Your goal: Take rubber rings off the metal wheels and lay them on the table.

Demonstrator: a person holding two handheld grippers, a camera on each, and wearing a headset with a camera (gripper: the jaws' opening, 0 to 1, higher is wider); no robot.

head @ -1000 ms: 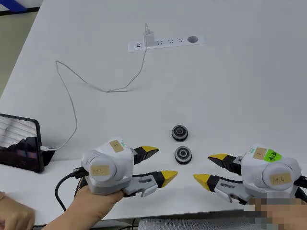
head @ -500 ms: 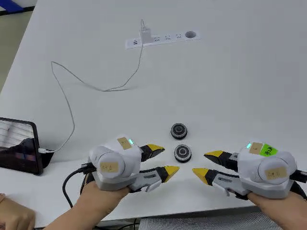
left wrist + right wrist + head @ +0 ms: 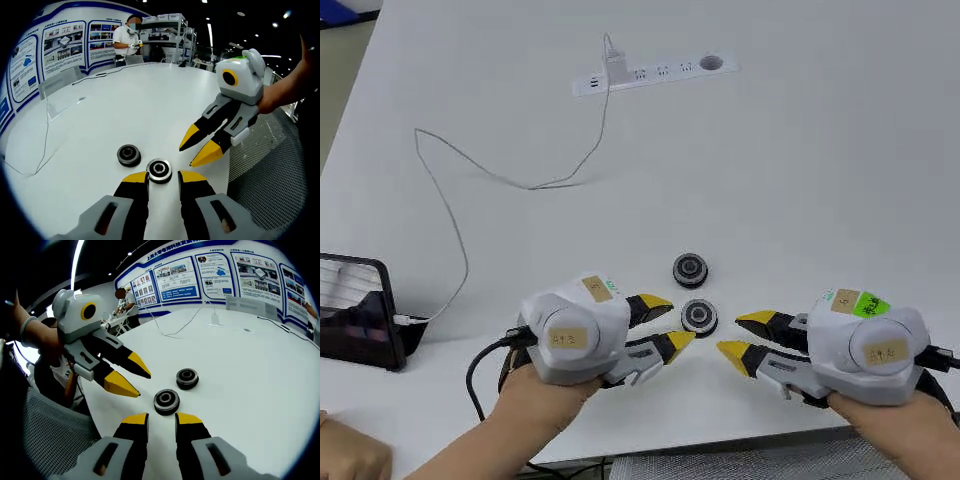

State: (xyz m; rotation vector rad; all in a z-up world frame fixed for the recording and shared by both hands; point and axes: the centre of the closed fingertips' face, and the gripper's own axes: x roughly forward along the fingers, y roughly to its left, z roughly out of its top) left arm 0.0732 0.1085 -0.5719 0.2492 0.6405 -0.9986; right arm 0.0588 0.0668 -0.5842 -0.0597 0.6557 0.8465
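Two metal wheels with black rubber rings lie flat on the white table point(image 3: 820, 180): a near wheel point(image 3: 699, 316) and a far wheel point(image 3: 690, 269). My left gripper point(image 3: 667, 321) is open, its yellow tips just left of the near wheel. From the right, my right gripper point(image 3: 742, 336) points at the same wheel, also open. In the left gripper view the near wheel point(image 3: 159, 171) sits right at the tips of the left gripper point(image 3: 163, 177), with the far wheel point(image 3: 129, 155) beside it and the right gripper point(image 3: 187, 155) opposite. The right gripper view shows the near wheel point(image 3: 166, 401) just ahead of the right gripper point(image 3: 161, 419), the far wheel point(image 3: 187, 378) and the left gripper point(image 3: 143, 385).
A white power strip point(image 3: 650, 72) lies at the back, its cable point(image 3: 450, 210) trailing to a dark tablet point(image 3: 355, 310) at the left edge. The table's front edge runs just below both hands. People stand far off in the gripper views.
Both grippers have closed in on the near wheel from either side, the left one more. The wheels have not moved. The head camera has tilted a little.
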